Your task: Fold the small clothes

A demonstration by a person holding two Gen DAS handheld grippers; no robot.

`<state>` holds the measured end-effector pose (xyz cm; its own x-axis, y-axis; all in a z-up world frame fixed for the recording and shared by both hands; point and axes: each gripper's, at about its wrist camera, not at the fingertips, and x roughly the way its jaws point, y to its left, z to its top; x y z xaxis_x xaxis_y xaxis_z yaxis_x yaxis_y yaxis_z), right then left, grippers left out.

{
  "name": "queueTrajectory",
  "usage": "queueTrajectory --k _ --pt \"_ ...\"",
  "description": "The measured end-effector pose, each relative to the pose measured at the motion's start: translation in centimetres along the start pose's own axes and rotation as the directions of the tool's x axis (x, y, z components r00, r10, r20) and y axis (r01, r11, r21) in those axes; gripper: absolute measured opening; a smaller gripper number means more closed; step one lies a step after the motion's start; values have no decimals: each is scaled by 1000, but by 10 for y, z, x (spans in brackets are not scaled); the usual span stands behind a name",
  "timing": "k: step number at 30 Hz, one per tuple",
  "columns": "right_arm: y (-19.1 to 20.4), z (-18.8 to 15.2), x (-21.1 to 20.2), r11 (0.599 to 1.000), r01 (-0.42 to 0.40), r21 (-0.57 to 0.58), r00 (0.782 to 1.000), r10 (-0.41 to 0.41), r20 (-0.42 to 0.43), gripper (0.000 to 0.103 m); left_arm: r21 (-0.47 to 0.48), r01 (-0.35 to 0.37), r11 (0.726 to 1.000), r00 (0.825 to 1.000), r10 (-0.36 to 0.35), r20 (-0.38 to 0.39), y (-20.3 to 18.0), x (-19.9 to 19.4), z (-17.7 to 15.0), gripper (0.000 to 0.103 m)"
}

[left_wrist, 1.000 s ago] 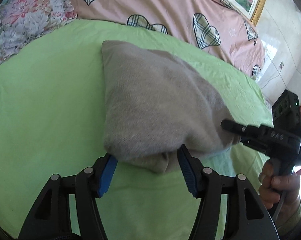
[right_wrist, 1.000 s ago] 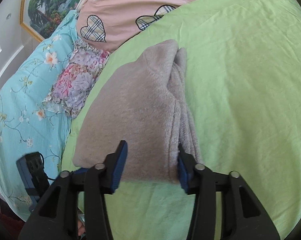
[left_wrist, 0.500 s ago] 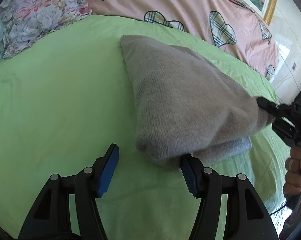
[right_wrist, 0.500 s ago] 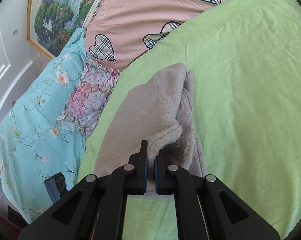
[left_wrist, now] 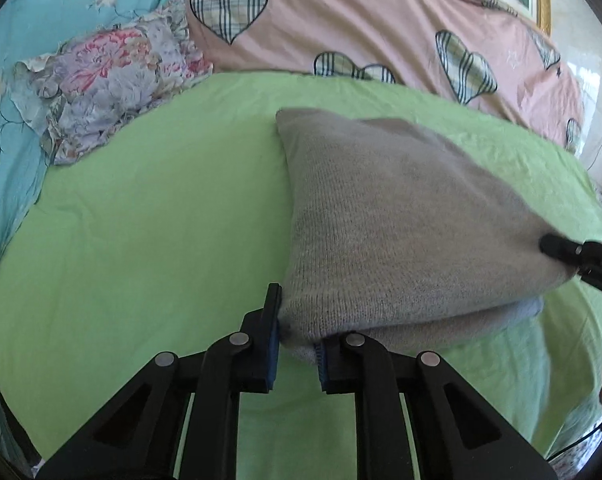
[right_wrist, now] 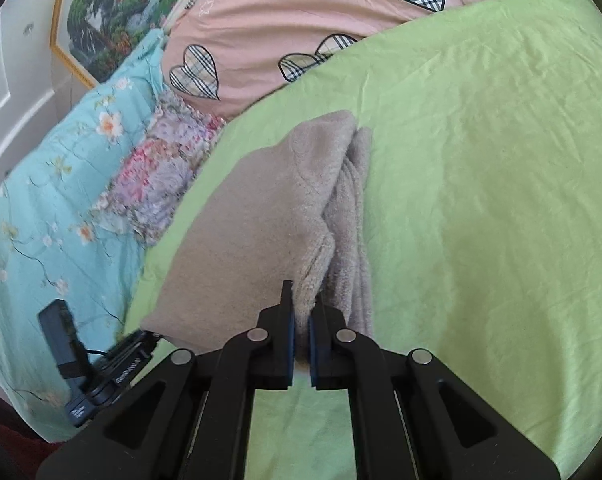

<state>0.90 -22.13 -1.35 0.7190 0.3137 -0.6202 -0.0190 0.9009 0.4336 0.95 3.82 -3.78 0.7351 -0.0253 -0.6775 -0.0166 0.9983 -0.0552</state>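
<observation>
Item: grey knitted garment (left_wrist: 401, 216), folded, lying on my green bedsheet (left_wrist: 141, 240) near the middle of the bed. Left tongs (left_wrist: 299, 344): jaws have just been closing, now pinching the garment's near left corner. Right tongs (right_wrist: 300, 332): clamped tight on the near right corner, cloth bunched between the blue pads (right_wrist: 289, 336). Behind: pink quilt with plaid hearts (left_wrist: 361, 28), floral pillow (left_wrist: 113, 80), turquoise flowered cover (right_wrist: 49, 184), framed landscape picture (right_wrist: 109, 12).
</observation>
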Motion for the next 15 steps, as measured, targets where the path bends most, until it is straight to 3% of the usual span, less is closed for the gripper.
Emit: queueTrajectory --k 4,7,9,15 --pt "8 3 -9 998 31 -47 999 -30 27 6 14 -2 1000 1000 2 -6 -4 1 0 13" --pt "0 -3 7 984 145 -99 989 -148 -22 6 22 -1 1000 999 2 -54 -7 11 -10 13" --pt "-13 -13 21 983 164 -81 983 -170 -67 6 21 8 1000 998 -7 -60 -6 10 -14 13" --pt "-4 -17 21 956 241 -167 964 -255 -68 6 2 32 999 996 -32 -86 -4 12 -16 12"
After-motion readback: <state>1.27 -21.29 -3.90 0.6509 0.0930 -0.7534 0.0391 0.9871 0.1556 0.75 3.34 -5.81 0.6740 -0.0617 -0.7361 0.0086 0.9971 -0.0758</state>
